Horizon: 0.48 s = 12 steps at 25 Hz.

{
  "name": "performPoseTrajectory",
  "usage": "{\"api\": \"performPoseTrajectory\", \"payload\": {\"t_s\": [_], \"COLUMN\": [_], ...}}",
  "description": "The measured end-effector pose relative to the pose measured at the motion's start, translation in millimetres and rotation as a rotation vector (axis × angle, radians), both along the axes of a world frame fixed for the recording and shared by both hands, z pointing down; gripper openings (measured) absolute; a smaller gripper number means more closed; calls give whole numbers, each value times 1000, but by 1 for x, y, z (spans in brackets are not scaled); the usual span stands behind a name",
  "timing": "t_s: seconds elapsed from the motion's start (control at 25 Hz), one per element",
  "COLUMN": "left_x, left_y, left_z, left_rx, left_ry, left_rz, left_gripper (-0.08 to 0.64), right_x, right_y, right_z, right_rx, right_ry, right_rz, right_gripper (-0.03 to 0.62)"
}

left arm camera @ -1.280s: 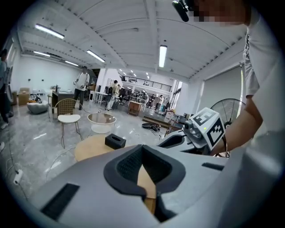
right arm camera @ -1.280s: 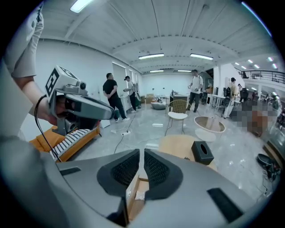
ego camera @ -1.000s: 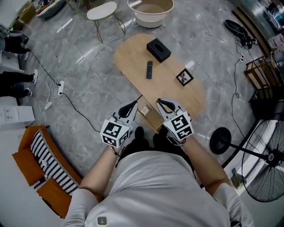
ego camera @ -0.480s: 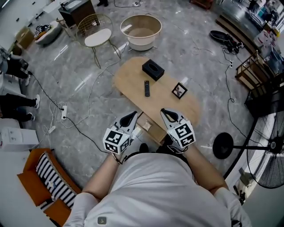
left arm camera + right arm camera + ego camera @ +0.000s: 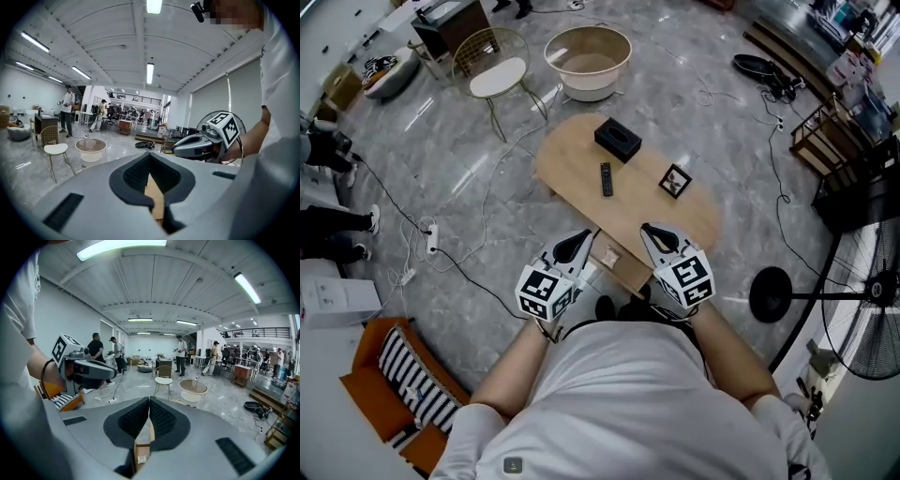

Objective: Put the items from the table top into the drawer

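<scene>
Both hand-held grippers (image 5: 583,235) (image 5: 648,230) closed, approx. level

The left gripper (image 5: 578,241) and right gripper (image 5: 653,232) hang level with each other, and the open drawer (image 5: 625,269) sits between their fingers. Beyond the fingertips, the oval tabletop (image 5: 572,159) carries a remote (image 5: 606,178), a black box (image 5: 618,140) and a small picture frame (image 5: 675,180).

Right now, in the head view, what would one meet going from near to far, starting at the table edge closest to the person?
open wooden drawer → slim black remote control → black rectangular tissue box → round beige basin on the floor
</scene>
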<state>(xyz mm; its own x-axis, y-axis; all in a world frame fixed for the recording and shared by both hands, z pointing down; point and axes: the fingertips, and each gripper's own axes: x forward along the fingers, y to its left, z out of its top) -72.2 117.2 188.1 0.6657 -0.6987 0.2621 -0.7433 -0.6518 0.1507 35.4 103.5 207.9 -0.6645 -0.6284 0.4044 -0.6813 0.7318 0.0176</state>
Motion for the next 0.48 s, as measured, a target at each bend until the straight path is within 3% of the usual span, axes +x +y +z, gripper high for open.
{"api": "performPoseTrajectory", "payload": {"t_s": [0.48], "left_x": [34], "left_y": [-33], "left_z": [6], "left_rx": [-11], "left_ry": [-22], "left_rz": [-47], "left_gripper": [9], "right_x": [33], "right_y": [-37], "right_z": [12], "right_rx": [-25], "right_ry": [-30], "right_rz": [-41], "right_gripper": [29]}}
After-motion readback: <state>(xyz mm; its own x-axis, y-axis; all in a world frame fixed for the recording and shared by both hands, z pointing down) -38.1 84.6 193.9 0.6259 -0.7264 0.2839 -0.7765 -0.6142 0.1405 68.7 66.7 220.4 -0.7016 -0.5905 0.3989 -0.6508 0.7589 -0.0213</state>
